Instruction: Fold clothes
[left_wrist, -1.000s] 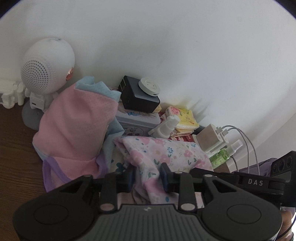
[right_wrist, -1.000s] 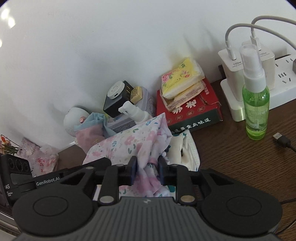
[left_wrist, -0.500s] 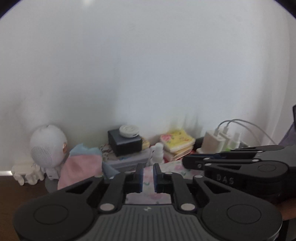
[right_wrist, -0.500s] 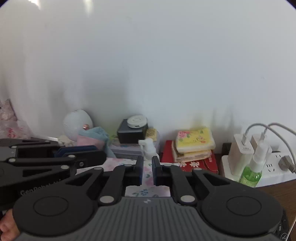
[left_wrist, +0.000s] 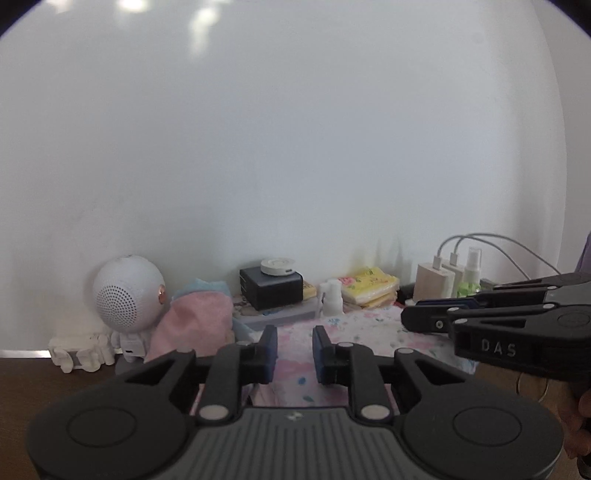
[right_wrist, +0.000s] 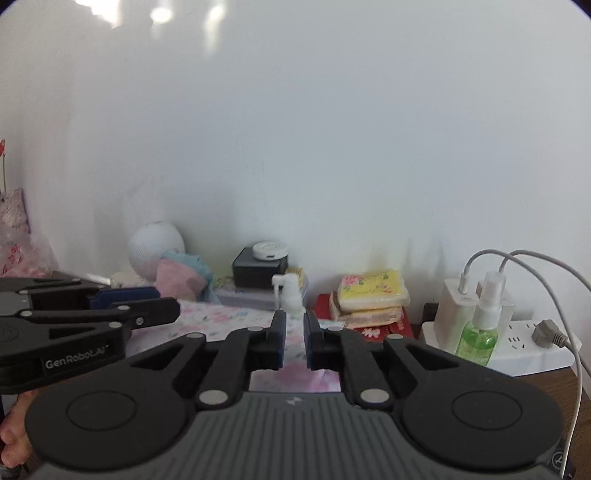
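Both grippers are held side by side, level with each other and pointing slightly downward toward the far wall. The left gripper (left_wrist: 294, 345) has its jaws opening, a clear gap between the blue pads, with floral cloth (left_wrist: 369, 325) seen through it. The right gripper (right_wrist: 294, 338) has its jaws drawn closer, leaving a narrow slit between them. Part of a hand (right_wrist: 13, 439) shows at the left gripper's handle.
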